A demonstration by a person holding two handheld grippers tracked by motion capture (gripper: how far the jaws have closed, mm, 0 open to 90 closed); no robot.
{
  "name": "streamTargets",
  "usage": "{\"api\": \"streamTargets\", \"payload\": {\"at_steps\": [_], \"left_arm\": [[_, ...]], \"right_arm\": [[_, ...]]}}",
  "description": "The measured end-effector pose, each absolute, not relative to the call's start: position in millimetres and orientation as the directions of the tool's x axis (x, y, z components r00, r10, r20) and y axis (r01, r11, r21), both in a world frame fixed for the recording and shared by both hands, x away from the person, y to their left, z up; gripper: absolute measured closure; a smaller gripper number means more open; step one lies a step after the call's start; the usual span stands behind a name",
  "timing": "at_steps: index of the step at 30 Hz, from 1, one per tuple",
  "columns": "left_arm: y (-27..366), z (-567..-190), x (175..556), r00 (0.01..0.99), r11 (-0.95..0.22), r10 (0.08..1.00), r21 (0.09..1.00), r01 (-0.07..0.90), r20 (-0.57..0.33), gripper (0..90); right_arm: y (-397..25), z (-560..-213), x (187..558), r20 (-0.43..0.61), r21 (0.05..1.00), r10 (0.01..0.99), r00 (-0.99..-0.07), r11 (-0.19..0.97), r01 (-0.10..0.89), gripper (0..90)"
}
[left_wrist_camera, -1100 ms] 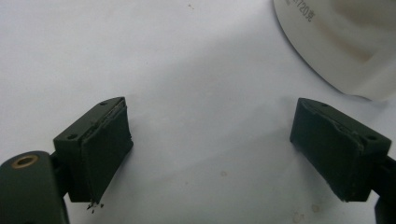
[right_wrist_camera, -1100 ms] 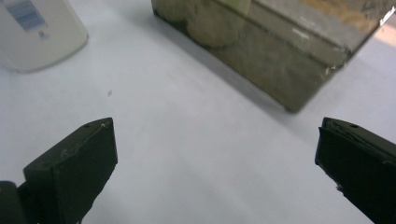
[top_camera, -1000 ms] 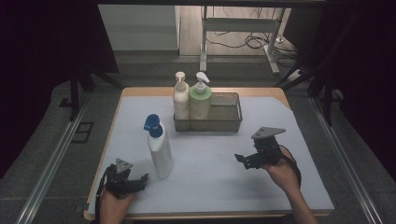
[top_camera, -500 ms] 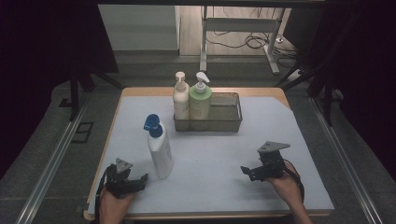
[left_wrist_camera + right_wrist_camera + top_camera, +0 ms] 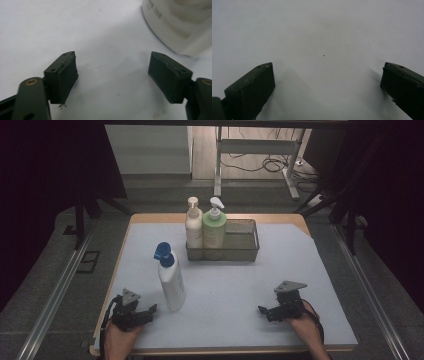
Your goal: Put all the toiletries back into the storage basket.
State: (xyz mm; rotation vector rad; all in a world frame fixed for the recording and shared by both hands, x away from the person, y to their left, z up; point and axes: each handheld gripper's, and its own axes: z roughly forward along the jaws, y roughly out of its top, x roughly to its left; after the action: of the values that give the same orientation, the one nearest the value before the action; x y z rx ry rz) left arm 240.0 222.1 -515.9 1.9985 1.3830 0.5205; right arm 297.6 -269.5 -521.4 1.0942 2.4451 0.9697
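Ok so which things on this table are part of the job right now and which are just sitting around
In the job:
white bottle with blue cap, standing beside the open left gripper
wire basket
right gripper, open, low over the white mat

Just sitting:
cream pump bottle and green pump bottle, both standing in the basket

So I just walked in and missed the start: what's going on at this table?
A person holds a two-jaw gripper in each hand, both low near the front edge of the table. The left gripper has its jaws open beside the white bottle with a blue pump, apart from it. The right gripper is open over bare surface. A cream pump bottle and a green pump bottle stand in the mesh basket farther back.
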Motion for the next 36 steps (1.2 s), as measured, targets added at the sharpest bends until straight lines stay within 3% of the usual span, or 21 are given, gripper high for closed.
{"api": "streamTargets", "payload": {"at_steps": [9, 18, 36], "left_arm": [[220, -510, 243, 0.434, -0.23, 0.893, 0.709, 0.667, -0.119, 54.3], [215, -504, 251, 0.503, -0.273, 0.852, 0.694, 0.666, -0.147, 89.2], [197, -509, 276, 0.529, -0.285, 0.832, 0.689, 0.666, -0.167, 89.7]], "right_arm": [[-269, -522, 298, 0.006, 0.683, 0.744, -0.668, 0.485, 0.547, 0.0], [-269, -522, 297, 0.001, 0.686, 0.75, -0.661, 0.481, 0.547, 0.0], [-269, -523, 297, -0.002, 0.688, 0.751, -0.66, 0.48, 0.544, 0.0]]}}
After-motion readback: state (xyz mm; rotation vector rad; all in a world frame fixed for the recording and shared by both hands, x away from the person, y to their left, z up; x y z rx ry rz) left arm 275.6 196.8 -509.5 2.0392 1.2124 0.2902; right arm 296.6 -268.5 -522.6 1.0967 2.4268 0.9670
